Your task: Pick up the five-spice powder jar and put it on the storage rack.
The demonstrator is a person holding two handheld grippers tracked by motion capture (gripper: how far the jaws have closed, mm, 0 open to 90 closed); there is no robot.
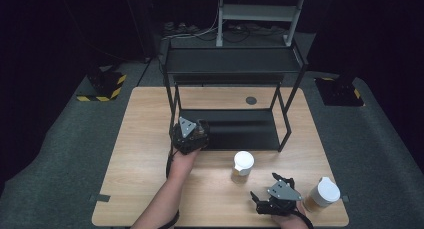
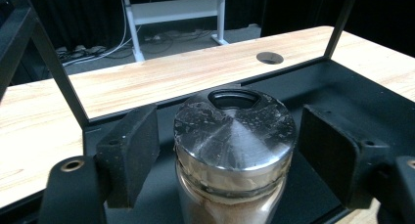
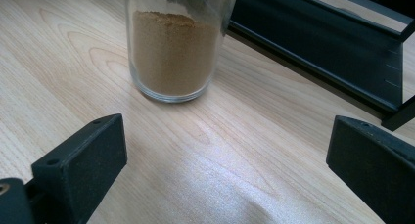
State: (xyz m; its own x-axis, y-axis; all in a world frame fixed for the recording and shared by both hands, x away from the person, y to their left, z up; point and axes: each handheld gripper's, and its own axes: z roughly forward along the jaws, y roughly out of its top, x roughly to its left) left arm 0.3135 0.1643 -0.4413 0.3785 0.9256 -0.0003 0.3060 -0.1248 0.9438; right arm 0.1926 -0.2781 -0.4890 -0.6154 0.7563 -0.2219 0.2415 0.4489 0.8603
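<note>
A glass jar [image 2: 235, 141] with a scuffed metal lid and brown powder inside stands on the lower shelf [image 2: 342, 92] of a black rack. My left gripper [image 2: 232, 155] is open around it, a pad on each side with a small gap to the lid. In the high view the left gripper [image 1: 196, 128] sits at the lower shelf's front left corner. My right gripper [image 1: 267, 185] is open near the table's front edge, with nothing between its jaws. Ahead of the right gripper [image 3: 227, 168] stands a glass jar of brown powder [image 3: 171, 48], well clear of the pads.
The black two-shelf rack [image 1: 232, 61] stands mid-table. A white-lidded jar [image 1: 243, 164] stands in front of it, and another white-lidded jar [image 1: 324, 193] near the front right corner. The wooden table [image 1: 145, 154] is bare at left. The rack's base rail [image 3: 313, 43] runs along the right.
</note>
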